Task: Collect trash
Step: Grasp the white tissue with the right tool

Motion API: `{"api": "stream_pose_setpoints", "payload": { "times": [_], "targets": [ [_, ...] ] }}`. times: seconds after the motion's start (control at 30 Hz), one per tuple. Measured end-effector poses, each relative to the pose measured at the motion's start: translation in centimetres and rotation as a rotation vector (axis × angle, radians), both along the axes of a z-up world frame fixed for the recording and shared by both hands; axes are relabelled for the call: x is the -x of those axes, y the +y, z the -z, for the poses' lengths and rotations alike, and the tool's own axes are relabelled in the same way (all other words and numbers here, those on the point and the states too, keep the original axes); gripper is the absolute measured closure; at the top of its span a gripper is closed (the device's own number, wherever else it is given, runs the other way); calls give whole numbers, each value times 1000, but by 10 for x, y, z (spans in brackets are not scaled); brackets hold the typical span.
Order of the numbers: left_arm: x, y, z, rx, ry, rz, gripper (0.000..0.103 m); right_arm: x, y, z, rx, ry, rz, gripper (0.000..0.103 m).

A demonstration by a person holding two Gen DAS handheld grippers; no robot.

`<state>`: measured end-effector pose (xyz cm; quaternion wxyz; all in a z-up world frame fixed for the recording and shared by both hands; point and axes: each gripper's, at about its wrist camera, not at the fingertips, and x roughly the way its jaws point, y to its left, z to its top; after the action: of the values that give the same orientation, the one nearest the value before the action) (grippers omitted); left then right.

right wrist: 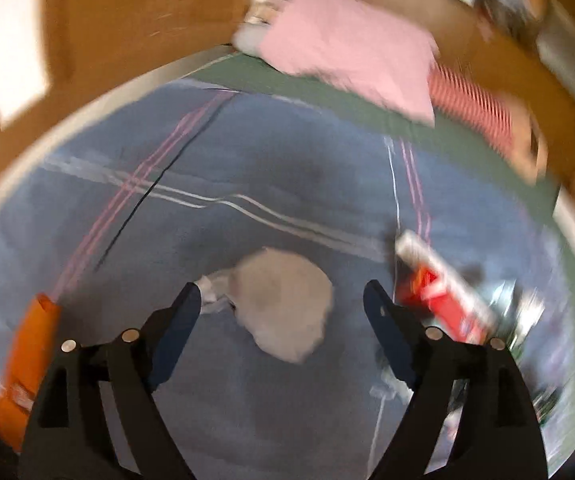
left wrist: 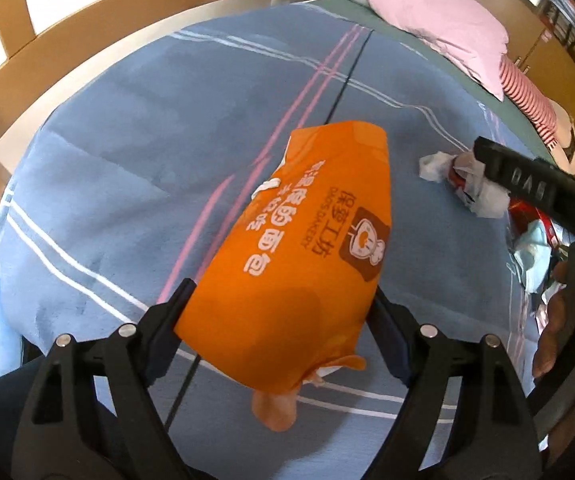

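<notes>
The left tool (left wrist: 279,300) grips an orange bakery bag (left wrist: 307,240) printed with white lettering, held above the blue bed (left wrist: 127,140), its long axis pointing away from the camera. The right tool (right wrist: 281,304) hangs wide over a crumpled white tissue (right wrist: 283,304), with a red wrapper (right wrist: 443,296) just beside it and a pink pillow (right wrist: 347,44) beyond.

Quick count of stuff on the bed

One orange plastic bakery bag (left wrist: 295,248), one crumpled white tissue wad (right wrist: 283,304), one red-and-white wrapper (right wrist: 443,296), one pink pillow (left wrist: 439,20), two tools.
</notes>
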<state>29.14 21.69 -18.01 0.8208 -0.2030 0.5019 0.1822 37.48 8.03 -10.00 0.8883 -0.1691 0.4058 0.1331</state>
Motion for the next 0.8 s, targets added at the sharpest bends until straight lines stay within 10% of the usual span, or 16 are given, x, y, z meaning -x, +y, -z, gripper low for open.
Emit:
{"api": "stream_pose_setpoints", "payload": {
  "times": [0.17, 0.3, 0.5, 0.63, 0.8],
  "targets": [
    [10, 16, 2, 34, 24, -68, 20, 9, 22, 22, 151, -14, -144, 47],
    [6, 14, 4, 17, 35, -37, 20, -18, 11, 41, 179, 60, -126, 48],
    [-3, 8, 10, 44, 31, -12, 19, -49, -24, 53, 76, 147, -41, 49],
    [-5, -2, 7, 30, 14, 31, 22, -50, -45, 52, -33, 184, 5, 76],
    [-1, -12, -5, 2, -55, 64, 24, -18, -69, 23, -150, 174, 17, 78]
  ]
}}
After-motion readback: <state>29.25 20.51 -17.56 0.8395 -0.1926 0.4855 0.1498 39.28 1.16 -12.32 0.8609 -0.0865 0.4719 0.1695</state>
